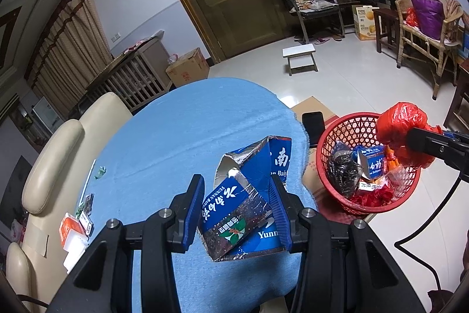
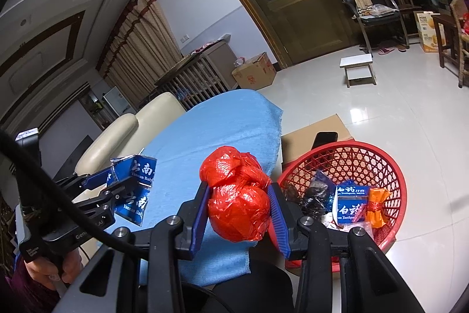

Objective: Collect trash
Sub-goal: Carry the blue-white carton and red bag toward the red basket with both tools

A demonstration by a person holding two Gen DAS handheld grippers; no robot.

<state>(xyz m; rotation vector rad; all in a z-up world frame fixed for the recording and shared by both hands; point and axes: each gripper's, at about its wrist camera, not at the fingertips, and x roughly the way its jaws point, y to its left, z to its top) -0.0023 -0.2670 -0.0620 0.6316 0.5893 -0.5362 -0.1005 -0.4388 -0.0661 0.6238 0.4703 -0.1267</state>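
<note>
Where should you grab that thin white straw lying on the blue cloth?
Pinch the white straw around its middle, coming straight down from above with the fingers on either side of its length. It lies flat on the blue cloth near the sofa-side edge, so there is probably nothing to get under. Both grippers are full now: left gripper, right gripper.

A blue carton point(image 1: 249, 195) with white lettering and silver lining sat at six o'clock; a red lattice basket point(image 1: 346, 131) and red bag point(image 2: 239, 201) at three.
</note>
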